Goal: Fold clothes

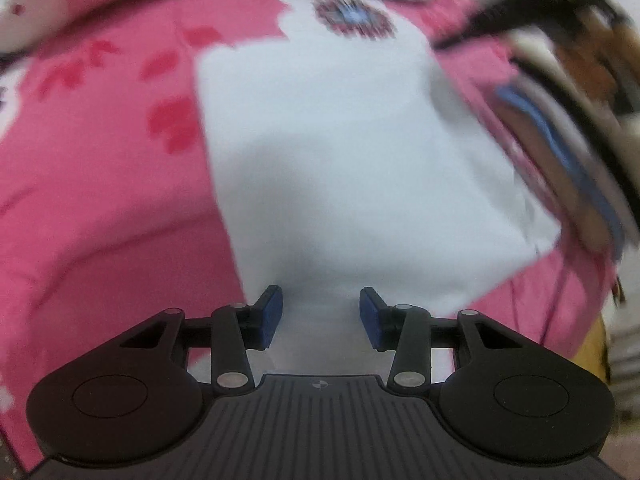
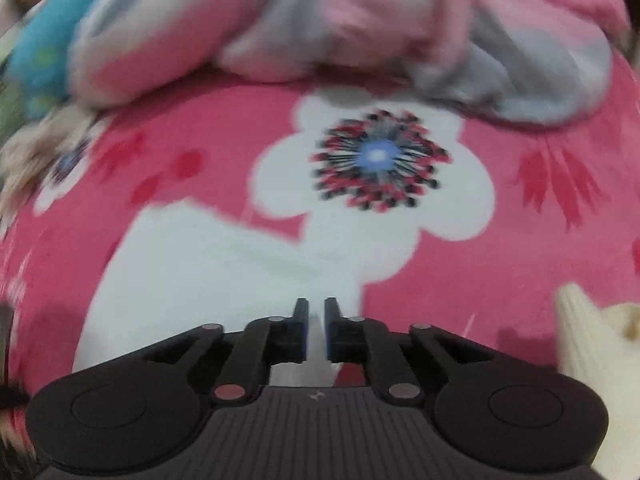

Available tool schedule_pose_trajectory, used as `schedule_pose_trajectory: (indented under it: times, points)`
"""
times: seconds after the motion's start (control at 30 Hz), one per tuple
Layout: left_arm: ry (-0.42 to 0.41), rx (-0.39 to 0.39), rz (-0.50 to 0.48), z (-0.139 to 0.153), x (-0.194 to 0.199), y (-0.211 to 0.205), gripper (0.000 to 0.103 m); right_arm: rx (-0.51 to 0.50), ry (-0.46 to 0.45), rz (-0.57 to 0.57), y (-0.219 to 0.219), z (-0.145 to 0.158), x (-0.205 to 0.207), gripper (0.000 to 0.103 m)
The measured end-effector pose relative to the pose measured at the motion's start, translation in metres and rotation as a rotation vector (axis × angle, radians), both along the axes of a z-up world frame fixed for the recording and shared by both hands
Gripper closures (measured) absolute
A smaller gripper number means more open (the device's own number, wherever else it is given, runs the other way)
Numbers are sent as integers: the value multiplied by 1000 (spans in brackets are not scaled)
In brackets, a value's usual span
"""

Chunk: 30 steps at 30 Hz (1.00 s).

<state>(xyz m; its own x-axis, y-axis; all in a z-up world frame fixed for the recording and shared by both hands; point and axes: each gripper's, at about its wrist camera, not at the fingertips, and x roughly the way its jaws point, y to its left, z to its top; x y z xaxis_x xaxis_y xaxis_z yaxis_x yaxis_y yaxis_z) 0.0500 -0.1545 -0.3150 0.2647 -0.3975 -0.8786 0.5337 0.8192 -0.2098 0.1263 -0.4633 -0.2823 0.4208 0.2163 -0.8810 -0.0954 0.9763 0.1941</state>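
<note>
Pink bedspread point(image 1: 100, 184) printed with red leaves and a big white flower point(image 2: 376, 160), spread under everything. Folded white garment point(image 1: 340, 160) lying flat on it. Heap of pink and grey clothes point(image 2: 360, 32) at the far edge. Left gripper point(image 1: 320, 316) over the garment's near edge, fingers apart. Right gripper point(image 2: 316, 328) nearly closed, apparently pinching white fabric, blurred. No containers visible.

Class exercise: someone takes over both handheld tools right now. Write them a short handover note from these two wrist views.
Left tool: open, jaws wide apart over the near edge of the white garment.
Right tool: nearly closed on a thin white fold of the garment's edge.
The garment lies as a flat rectangle on the pink floral blanket.
Done: apparently partly folded.
Left: finish the fold; a heap of pink and grey clothes waits behind.
</note>
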Motion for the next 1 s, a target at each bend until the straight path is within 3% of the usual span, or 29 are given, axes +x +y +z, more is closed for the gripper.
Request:
schedule_pose_trajectory:
  times: [0.13,0.2,0.3,0.43,0.6,0.77,0.83,1.0]
  points:
    - [7,12,34,10,13,-25,53,3,16,227,44,-5,-44,82]
    - [57,87,67,0,21,-45,52,-13,23,338,66,-11,-66,82]
    - [118,195,114,-13,32,-72,47,-161,140,258,58,-46,-93,86]
    - [131,273,159,-15,35,-88,41,-178,180,155,45,-18,-112,85]
    - [147,289,196,-16,38,-91,39,-144,30,190,65,8,-109,84]
    - [164,290,233,-13,39,-90,38,-154,248,70,76,-37,-125,84]
    - [168,294,239,-15,40,-90,38,-149,253,35,75,-40,-135,84]
    - [182,300,246,-18,44,-89,38,-145,209,-39,68,-24,-115,84]
